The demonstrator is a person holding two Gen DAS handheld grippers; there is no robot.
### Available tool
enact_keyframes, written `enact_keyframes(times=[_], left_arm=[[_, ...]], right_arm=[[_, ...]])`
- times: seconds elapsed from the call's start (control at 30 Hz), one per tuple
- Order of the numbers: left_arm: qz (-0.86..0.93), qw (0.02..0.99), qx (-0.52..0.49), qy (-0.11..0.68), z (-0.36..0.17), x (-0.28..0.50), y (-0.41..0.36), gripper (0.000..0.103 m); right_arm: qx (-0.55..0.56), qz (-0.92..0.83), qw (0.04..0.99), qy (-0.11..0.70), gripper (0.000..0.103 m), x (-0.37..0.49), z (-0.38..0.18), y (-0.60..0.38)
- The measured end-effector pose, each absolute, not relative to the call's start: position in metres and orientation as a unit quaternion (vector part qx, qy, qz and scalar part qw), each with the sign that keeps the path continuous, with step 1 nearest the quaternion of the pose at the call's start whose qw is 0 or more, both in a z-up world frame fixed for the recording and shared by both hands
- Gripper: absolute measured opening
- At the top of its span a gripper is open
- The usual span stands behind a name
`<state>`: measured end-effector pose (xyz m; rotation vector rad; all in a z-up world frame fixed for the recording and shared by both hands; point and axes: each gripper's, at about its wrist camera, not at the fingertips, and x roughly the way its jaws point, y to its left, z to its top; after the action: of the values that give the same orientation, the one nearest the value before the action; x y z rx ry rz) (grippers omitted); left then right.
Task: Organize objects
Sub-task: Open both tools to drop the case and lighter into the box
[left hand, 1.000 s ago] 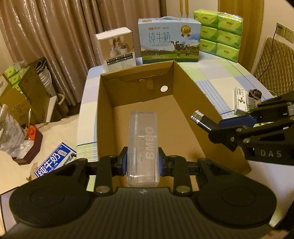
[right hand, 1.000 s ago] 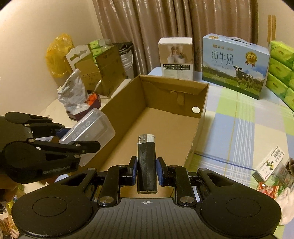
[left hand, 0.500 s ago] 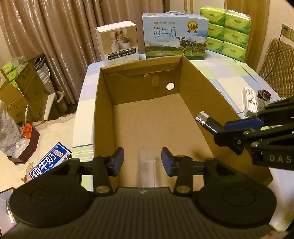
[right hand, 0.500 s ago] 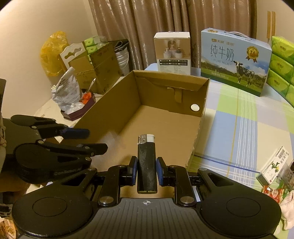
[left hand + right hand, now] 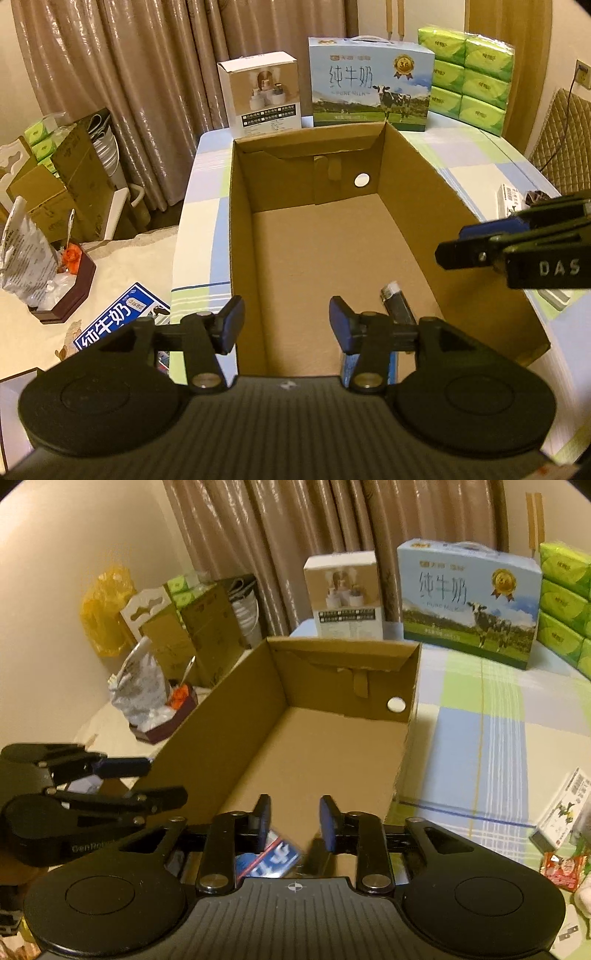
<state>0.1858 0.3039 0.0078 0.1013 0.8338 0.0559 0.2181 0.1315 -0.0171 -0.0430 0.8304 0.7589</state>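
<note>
The milk carton [image 5: 371,90] at the back of the table reads "PURE MILK" under three large Chinese characters, with a gold medal seal. The right gripper's body carries the letters "DAS" in the left wrist view; the left gripper's body shows "GenRobot", partly cut off, in the right wrist view. A flat blue pack [image 5: 122,319] with white Chinese characters lies left of the cardboard box [image 5: 236,229].

The lighter [image 5: 397,301] lies on the box floor near the near right corner. Its long axis runs roughly front to back, metal cap pointing toward the far wall. Its lower end is hidden behind the left gripper's right finger.

The left gripper [image 5: 286,321] is spread wide and holds nothing. The right gripper [image 5: 293,818] is also spread apart and holds nothing.

In the right wrist view, a blue and white item [image 5: 271,856] below the fingers is blurred and cannot be identified. The green tissue packs [image 5: 469,77] carry print too small to read.
</note>
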Motion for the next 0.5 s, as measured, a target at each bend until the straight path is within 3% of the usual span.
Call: enact_keyframes(times=[0.23, 0.33, 0.5], left_arm=[[0.026, 0.916, 0.038, 0.398, 0.019, 0.169, 0.294, 0.048], [0.028, 0.918, 0.034, 0.393, 0.026, 0.158, 0.285, 0.053], [0.023, 0.924, 0.016, 0.381, 0.041, 0.137, 0.27, 0.065]], right_arm=[[-0.012, 0.356, 0.853, 0.381, 0.042, 0.206, 0.0, 0.111], [-0.009, 0.352, 0.858, 0.375, 0.046, 0.195, 0.01, 0.097], [-0.009, 0.335, 0.869, 0.363, 0.072, 0.17, 0.027, 0.071]])
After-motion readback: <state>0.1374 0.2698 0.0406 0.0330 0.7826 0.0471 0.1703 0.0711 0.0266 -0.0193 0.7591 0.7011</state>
